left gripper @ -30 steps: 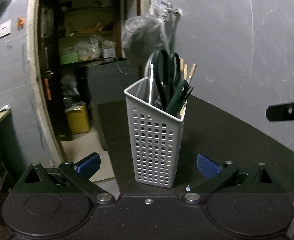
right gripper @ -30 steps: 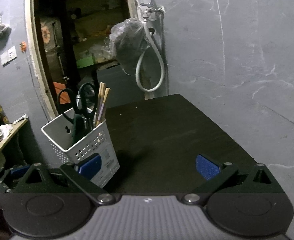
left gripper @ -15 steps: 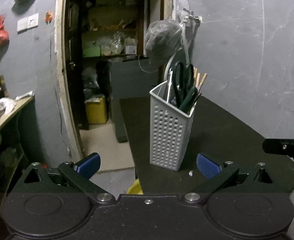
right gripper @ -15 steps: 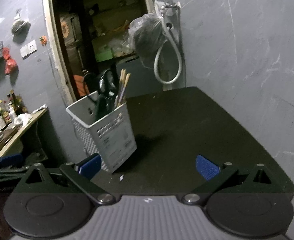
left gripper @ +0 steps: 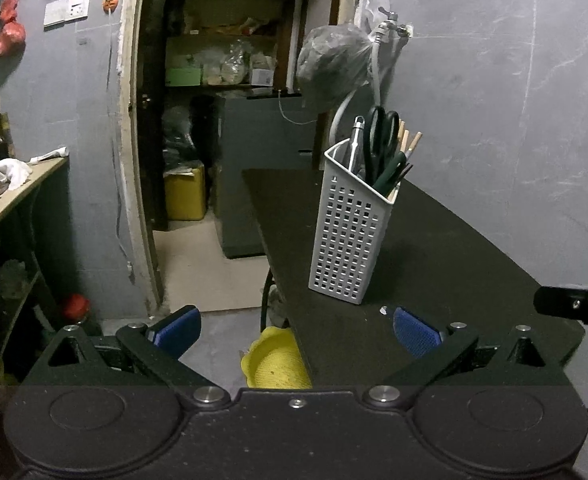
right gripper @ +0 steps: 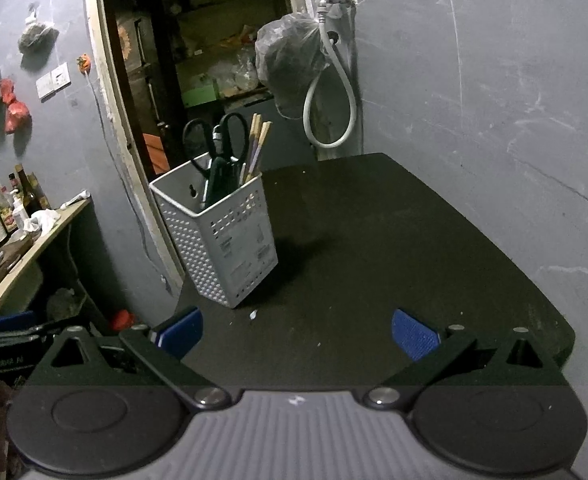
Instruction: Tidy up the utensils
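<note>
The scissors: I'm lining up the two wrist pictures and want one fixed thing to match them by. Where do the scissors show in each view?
Left wrist view: the scissors stand handles-up in the white caddy, right of centre, on the black table.
Right wrist view: the scissors rise from the same caddy, left of centre.
Shared landmark: the white hose looping under the wall tap behind the table.

Little print is legible here. A white label [right gripper: 245,248] on the solid side of the pale perforated utensil holder [right gripper: 217,236] carries printed lines and barcode-like marks, too small to read. Faint lettering on a black device [right gripper: 1,360] at the right wrist view's lower-left edge is likewise blurred beyond reading.
</note>
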Motion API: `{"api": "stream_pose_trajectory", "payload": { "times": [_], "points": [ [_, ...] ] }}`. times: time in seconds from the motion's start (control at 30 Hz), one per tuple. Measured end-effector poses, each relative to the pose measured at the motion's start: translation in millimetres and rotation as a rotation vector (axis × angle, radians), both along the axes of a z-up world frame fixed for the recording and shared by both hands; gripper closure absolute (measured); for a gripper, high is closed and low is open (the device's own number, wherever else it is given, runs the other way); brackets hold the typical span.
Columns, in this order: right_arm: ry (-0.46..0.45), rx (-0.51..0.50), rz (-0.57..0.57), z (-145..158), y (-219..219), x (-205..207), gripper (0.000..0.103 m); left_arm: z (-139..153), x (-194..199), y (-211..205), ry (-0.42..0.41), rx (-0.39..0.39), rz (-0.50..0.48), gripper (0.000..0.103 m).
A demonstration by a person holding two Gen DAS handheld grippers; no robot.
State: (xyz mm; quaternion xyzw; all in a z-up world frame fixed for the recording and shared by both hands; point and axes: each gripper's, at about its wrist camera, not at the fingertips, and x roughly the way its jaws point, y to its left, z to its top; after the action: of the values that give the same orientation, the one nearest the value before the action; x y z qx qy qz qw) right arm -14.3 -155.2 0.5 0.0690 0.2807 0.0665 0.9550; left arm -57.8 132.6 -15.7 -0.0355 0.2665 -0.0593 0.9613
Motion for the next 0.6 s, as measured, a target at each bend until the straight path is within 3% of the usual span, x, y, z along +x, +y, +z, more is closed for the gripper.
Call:
{"api": "stream_pose_trajectory", "payload": {
  "times": [0.6],
  "points": [
    [0.007, -0.008, -0.045, 0, 18, -36, 0.0, 3, -18, 8, -0.014, 0.003, -0.075, 0.001]
  ]
}}
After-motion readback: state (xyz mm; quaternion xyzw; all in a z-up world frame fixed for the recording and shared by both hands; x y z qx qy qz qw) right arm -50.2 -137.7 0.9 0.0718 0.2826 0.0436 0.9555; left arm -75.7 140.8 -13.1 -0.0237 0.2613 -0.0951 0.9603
